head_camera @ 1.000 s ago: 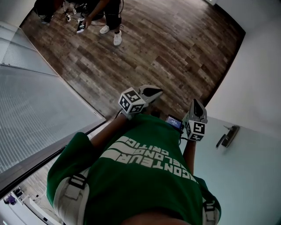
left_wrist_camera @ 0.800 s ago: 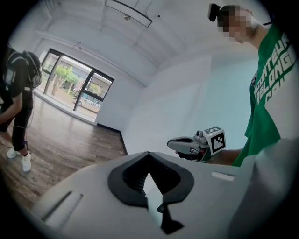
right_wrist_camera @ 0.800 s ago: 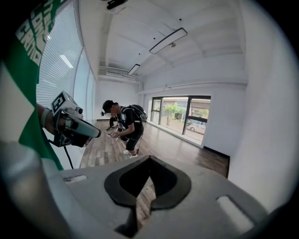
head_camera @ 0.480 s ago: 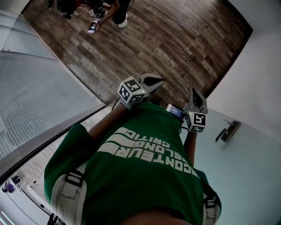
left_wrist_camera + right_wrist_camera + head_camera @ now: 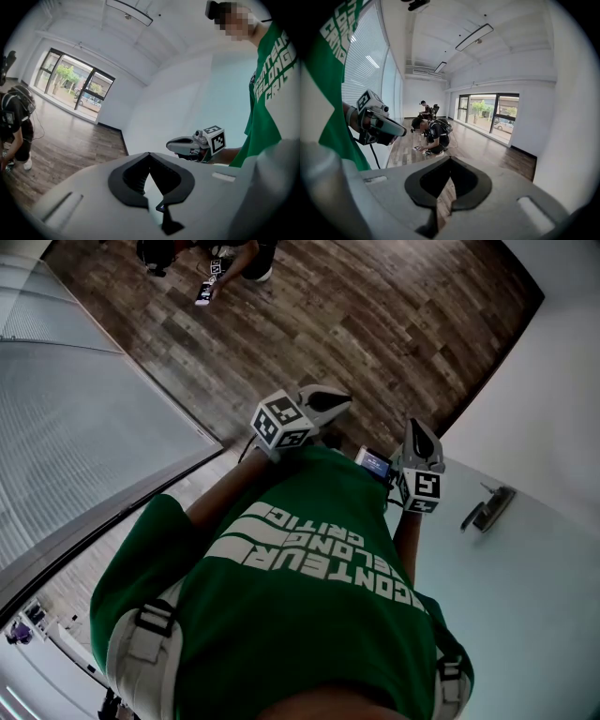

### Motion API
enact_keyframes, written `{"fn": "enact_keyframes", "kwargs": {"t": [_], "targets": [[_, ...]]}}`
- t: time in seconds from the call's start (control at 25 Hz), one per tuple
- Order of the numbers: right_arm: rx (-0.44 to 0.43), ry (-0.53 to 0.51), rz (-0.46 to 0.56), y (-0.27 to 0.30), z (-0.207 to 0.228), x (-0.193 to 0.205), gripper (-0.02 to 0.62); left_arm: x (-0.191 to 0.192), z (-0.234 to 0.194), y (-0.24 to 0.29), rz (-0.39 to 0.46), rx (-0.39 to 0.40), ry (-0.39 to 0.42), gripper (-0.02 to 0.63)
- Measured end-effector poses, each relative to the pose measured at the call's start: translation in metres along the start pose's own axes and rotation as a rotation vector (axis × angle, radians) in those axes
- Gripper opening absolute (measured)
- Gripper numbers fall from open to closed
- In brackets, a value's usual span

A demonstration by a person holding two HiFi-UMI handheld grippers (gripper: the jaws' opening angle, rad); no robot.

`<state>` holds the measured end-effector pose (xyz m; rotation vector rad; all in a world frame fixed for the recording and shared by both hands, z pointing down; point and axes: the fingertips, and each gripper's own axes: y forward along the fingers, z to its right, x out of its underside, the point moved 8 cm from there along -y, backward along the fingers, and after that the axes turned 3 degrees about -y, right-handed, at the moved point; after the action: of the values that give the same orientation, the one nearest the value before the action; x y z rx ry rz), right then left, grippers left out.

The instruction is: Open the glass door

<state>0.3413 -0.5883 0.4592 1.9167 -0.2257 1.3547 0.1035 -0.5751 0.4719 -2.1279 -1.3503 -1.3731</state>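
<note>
Staying shut: L gripper [image 5: 339, 401] | R gripper [image 5: 413, 427] | door handle [image 5: 487, 509] untouched

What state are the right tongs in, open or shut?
Shut and empty: in the right gripper view the right tongs show jaw tips touching, with nothing held between them.

The dark, wood-plank floor [image 5: 394, 324] stretches bare across the room, its boards streaked brown and grey, and over by the far side a person [image 5: 432, 133] in dark clothes crouches low on it, feet planted on the planks and head bent down.
</note>
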Motion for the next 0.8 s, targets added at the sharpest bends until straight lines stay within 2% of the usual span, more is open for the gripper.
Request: {"fn": "enact_keyframes", "kwargs": {"t": [0.8], "targets": [[-0.023, 0.002, -0.02, -0.012, -0.003, 0.013, -0.008, 0.008, 0.013, 0.005, -0.012, 0.005, 0.007, 0.009]]}}
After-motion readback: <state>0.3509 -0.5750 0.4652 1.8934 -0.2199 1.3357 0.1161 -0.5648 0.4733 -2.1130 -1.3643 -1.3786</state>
